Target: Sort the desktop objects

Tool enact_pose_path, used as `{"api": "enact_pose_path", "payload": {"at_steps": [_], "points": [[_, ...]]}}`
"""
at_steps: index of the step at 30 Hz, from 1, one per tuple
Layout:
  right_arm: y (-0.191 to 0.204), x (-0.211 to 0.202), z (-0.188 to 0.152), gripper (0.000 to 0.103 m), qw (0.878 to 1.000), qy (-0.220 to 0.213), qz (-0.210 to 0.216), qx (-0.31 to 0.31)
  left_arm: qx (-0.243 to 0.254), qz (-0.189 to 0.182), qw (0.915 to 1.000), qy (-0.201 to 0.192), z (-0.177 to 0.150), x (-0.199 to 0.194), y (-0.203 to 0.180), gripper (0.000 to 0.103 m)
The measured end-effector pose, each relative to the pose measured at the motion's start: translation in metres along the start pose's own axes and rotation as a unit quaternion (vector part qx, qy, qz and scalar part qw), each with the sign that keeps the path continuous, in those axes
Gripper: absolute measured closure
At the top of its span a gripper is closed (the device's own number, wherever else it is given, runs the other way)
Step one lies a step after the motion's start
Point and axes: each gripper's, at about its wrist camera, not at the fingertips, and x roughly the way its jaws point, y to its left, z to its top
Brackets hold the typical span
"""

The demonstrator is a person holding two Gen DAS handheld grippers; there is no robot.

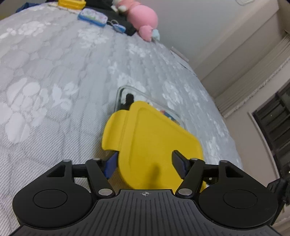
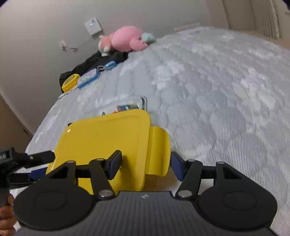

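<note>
A yellow lid (image 1: 152, 145) with side flaps lies tilted over a clear box (image 1: 123, 94) that holds small items, on a grey patterned bed cover. My left gripper (image 1: 145, 163) straddles the lid's near left edge, its blue-padded jaws apart around the lid. In the right wrist view the same lid (image 2: 105, 138) covers the clear box (image 2: 143, 102). My right gripper (image 2: 145, 166) has its jaws apart around the lid's right flap (image 2: 159, 150). The left gripper's finger (image 2: 39, 158) shows at the lid's left edge.
At the bed's far end lie a pink plush toy (image 1: 143, 16), a blue tin case (image 1: 92, 16), a blue key fob (image 1: 118, 28), a yellow box (image 1: 71, 3) and dark cloth (image 2: 94, 61). A wall and curtain (image 1: 262, 76) stand to the right.
</note>
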Motion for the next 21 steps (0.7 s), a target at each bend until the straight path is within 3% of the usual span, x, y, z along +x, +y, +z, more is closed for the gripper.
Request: {"api": "enact_pose_path", "payload": {"at_steps": [4,6,7,8,9,13,16,17,18,21], "points": [[0.014,0.000,0.002,0.042,0.998,-0.032,-0.009,-0.047,0.013,0.018,0.9997,-0.005,0.000,0.002,-0.001,0.029],[0.021,-0.003,0.004,0.043,0.996,-0.060,-0.009,-0.065,0.010,0.008,0.9996,-0.026,0.002,-0.004,0.000,0.029],[0.025,-0.004,0.005,0.045,0.994,-0.074,-0.013,-0.082,0.014,0.002,0.9991,-0.040,0.003,-0.006,-0.002,0.029],[0.030,-0.003,0.005,0.059,0.991,-0.084,-0.013,-0.105,0.018,-0.003,0.9984,-0.053,0.005,-0.008,-0.003,0.030],[0.037,-0.003,0.005,0.062,0.987,-0.089,-0.009,-0.131,0.027,-0.004,0.9979,-0.058,0.006,-0.007,-0.007,0.027],[0.057,0.008,-0.005,0.062,0.976,-0.094,-0.024,-0.195,0.058,0.011,0.9963,-0.063,0.012,0.004,-0.015,0.026],[0.052,0.005,-0.002,0.058,0.978,-0.097,-0.032,-0.179,0.023,0.005,0.9987,-0.044,0.016,0.012,-0.001,0.025],[0.050,0.003,0.000,0.048,0.980,-0.097,-0.034,-0.172,0.010,0.003,0.9991,-0.042,0.018,0.012,0.004,0.023],[0.045,0.003,0.003,0.036,0.983,-0.094,-0.035,-0.151,-0.004,0.000,0.9992,-0.040,0.020,0.012,0.010,0.022],[0.013,0.006,0.015,0.029,0.998,-0.059,-0.021,-0.032,-0.024,0.018,0.9984,-0.048,0.024,0.011,0.023,0.018]]}}
